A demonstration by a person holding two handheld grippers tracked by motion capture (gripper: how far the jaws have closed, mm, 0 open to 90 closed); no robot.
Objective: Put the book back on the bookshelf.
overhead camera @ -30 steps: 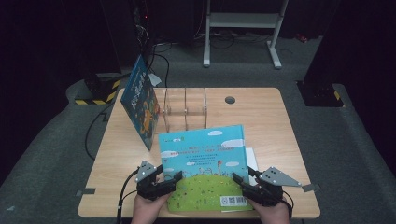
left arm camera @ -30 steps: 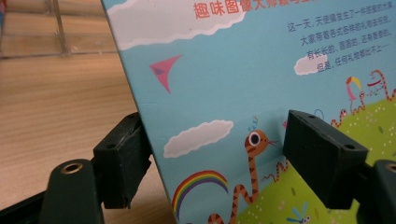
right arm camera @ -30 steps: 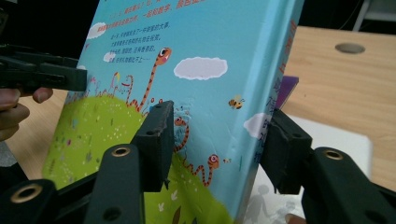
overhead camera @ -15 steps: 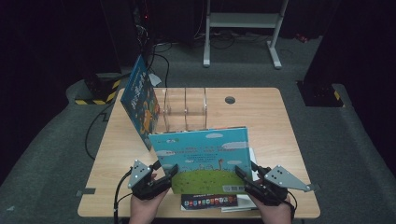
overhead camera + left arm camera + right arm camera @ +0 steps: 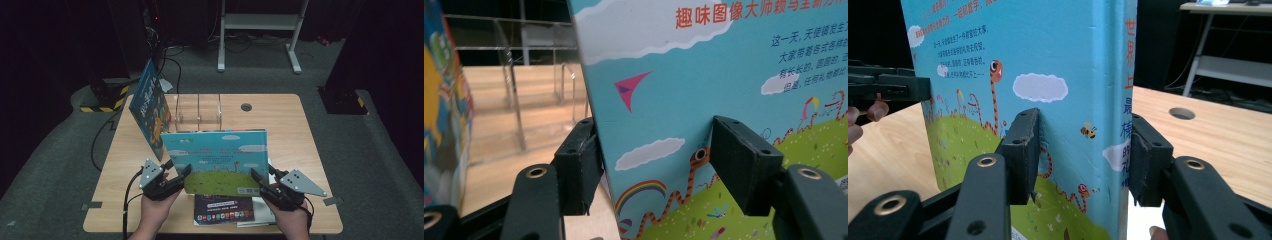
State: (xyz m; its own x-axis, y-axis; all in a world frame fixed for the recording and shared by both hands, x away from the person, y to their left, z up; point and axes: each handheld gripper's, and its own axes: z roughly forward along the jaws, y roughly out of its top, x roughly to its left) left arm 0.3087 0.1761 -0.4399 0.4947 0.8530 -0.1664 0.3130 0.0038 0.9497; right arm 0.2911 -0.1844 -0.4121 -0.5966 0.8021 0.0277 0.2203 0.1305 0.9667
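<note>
Raised off the table, picture book [image 5: 217, 160] stands upright, both tongs clamped on its side edges.

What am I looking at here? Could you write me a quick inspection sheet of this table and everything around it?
Surface: wooden table with a round hole.
Job's things: picture book lifted, tilted up, held at both lower corners.
Clutter: second blue book leaning at a clear rack; dark book lying flat near the front edge.
Grippers: left gripper and right gripper, jaws clamped on the picture book's edges.
Cables: black cable trailing from the left gripper; more on the floor behind.
Surroundings: dark room, grey floor, white stand at the back.
</note>
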